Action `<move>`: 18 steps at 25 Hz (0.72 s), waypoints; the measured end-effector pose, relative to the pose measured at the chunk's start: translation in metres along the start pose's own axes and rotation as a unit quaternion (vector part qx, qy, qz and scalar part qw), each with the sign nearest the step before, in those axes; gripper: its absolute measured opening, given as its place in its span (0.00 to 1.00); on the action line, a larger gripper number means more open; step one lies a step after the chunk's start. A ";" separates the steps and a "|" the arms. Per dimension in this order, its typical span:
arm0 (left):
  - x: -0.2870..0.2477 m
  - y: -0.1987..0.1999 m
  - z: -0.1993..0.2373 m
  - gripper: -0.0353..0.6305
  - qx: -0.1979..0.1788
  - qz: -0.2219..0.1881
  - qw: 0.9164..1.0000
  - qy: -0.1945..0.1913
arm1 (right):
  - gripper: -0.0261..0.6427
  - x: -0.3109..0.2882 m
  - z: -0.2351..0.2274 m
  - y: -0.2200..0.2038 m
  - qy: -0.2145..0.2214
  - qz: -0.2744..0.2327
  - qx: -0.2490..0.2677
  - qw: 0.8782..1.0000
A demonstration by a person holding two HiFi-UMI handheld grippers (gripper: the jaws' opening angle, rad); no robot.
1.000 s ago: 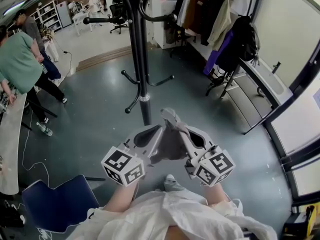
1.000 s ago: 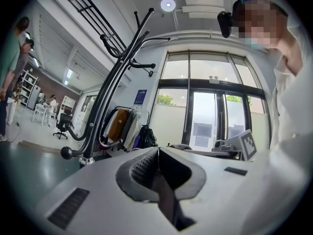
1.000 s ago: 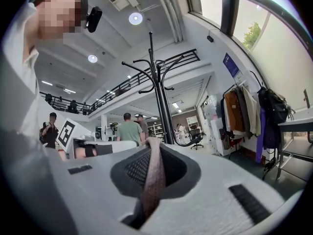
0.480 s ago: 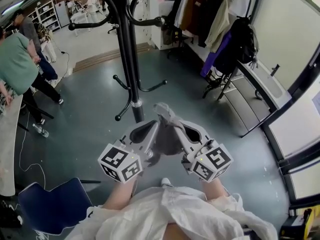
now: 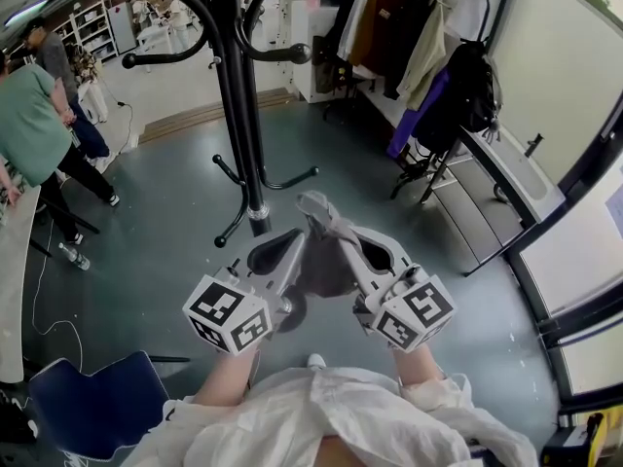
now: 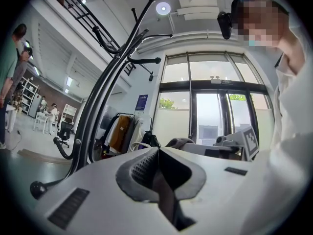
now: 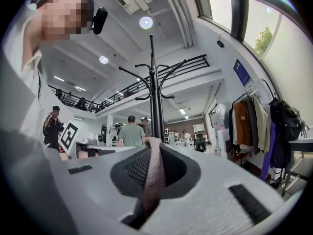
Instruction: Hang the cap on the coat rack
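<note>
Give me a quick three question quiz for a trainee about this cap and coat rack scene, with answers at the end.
1. Multiple choice: what holds the cap? A one gripper; B both grippers; C neither.
2. True or false: the cap already hangs on a hook.
3. Fill in: the chair at the head view's lower left is ___.
Key: 1 B, the left gripper and the right gripper are each shut on it. 2 False, it is held short of the coat rack. 3 blue.
</note>
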State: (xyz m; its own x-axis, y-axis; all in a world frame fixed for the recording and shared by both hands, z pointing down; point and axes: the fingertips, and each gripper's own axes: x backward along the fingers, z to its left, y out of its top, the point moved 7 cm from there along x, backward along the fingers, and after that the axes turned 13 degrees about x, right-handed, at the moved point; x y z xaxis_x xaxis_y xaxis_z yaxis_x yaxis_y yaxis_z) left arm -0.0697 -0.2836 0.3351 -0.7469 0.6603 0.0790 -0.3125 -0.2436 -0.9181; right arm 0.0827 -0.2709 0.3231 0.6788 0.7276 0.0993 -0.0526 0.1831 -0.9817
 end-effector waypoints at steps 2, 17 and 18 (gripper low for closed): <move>-0.005 0.004 0.000 0.08 -0.006 -0.002 1.000 -0.002 | 0.06 -0.002 -0.005 0.003 -0.003 -0.006 0.001 1.000; -0.032 0.059 -0.015 0.08 -0.062 -0.032 0.997 -0.024 | 0.06 -0.014 -0.041 0.049 -0.019 -0.060 0.047 0.997; -0.033 0.063 -0.016 0.08 -0.068 -0.033 0.997 -0.026 | 0.06 -0.015 -0.044 0.052 -0.024 -0.064 0.050 0.996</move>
State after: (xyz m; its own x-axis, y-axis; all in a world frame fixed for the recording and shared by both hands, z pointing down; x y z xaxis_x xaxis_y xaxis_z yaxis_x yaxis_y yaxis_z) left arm -0.0552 -0.3097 0.2688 -0.7574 0.6336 0.1574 -0.2823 -0.1005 -0.9540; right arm 0.1019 -0.3008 0.2636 0.6493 0.7238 0.2334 -0.0415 0.3401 -0.9395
